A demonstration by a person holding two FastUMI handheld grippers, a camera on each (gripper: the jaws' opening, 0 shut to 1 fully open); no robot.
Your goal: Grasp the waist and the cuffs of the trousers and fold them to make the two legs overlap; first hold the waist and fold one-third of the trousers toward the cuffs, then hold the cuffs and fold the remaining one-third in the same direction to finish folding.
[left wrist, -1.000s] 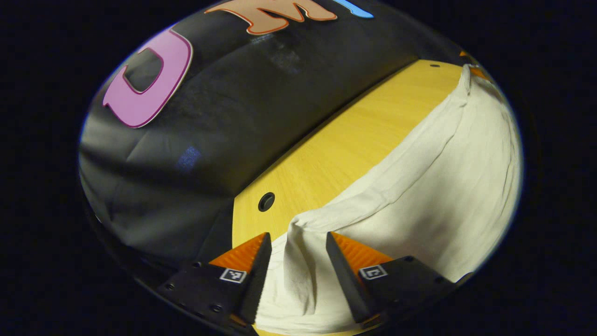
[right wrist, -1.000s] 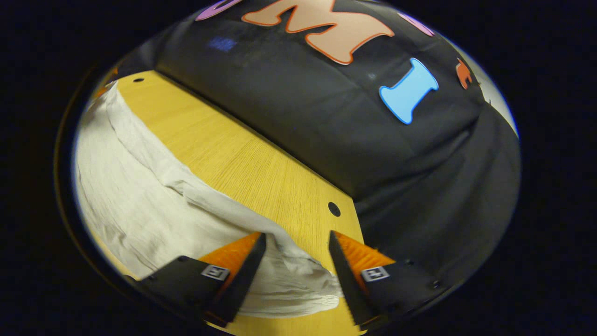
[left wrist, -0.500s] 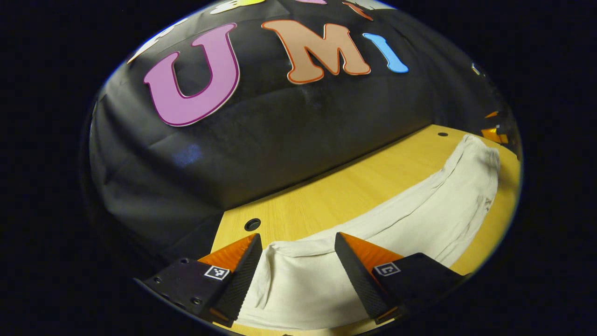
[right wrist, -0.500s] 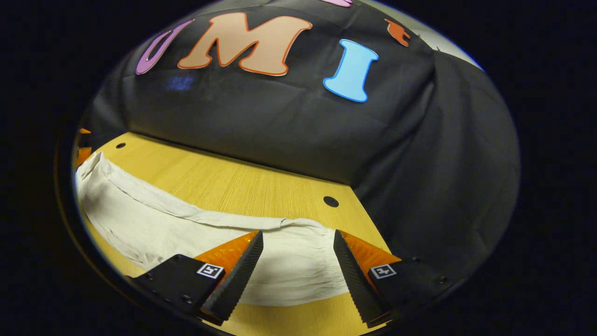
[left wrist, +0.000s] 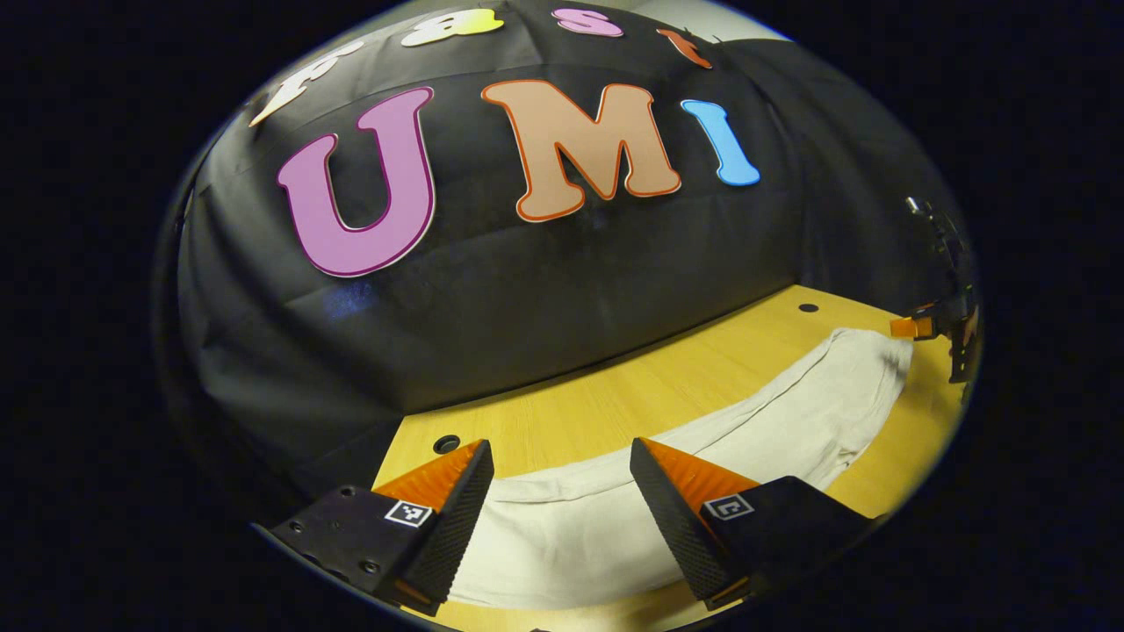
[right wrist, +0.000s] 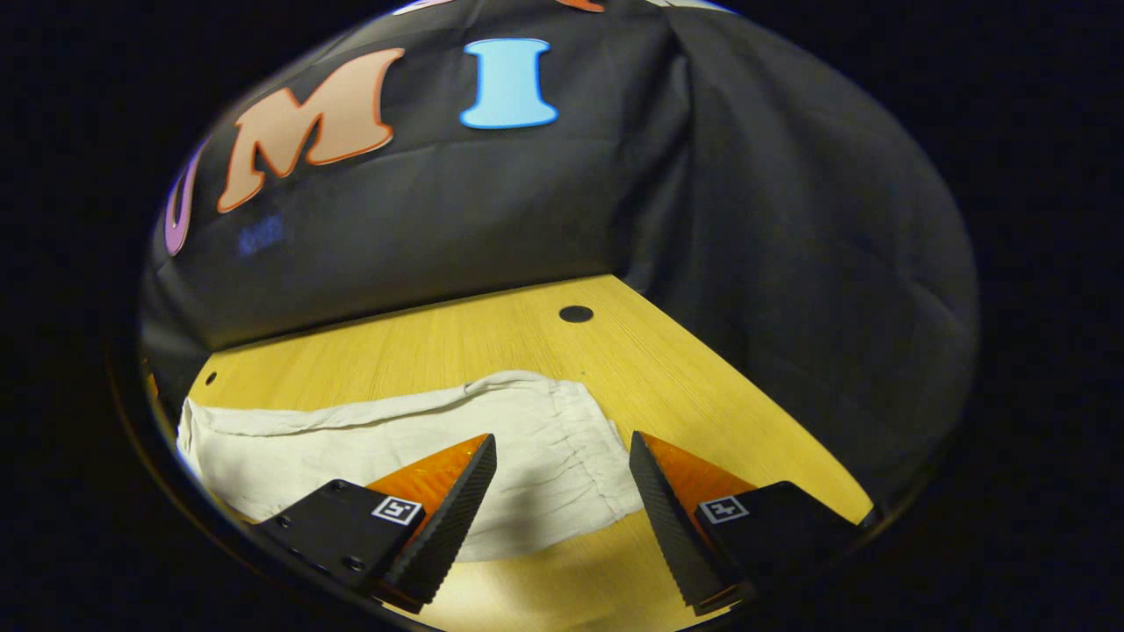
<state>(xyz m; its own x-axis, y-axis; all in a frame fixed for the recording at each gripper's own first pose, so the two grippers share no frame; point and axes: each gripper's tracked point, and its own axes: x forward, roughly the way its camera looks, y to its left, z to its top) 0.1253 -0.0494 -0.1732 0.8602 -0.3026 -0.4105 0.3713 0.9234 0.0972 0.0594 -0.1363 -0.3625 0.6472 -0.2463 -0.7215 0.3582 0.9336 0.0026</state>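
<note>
Left gripper view: pale trousers (left wrist: 702, 456) lie flat on table (left wrist: 615, 395).

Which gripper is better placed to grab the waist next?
Probably the right gripper: its open jaws hover over the trousers' gathered end, apparently the waist; the left gripper sits at the other end.

A pale yellow wooden table (left wrist: 615, 399) with small round dark holes (right wrist: 576, 313) near its far edge stood in a dim booth, closed in behind and to one side by a creased black cloth wall (right wrist: 773, 228) meeting at a corner.
</note>
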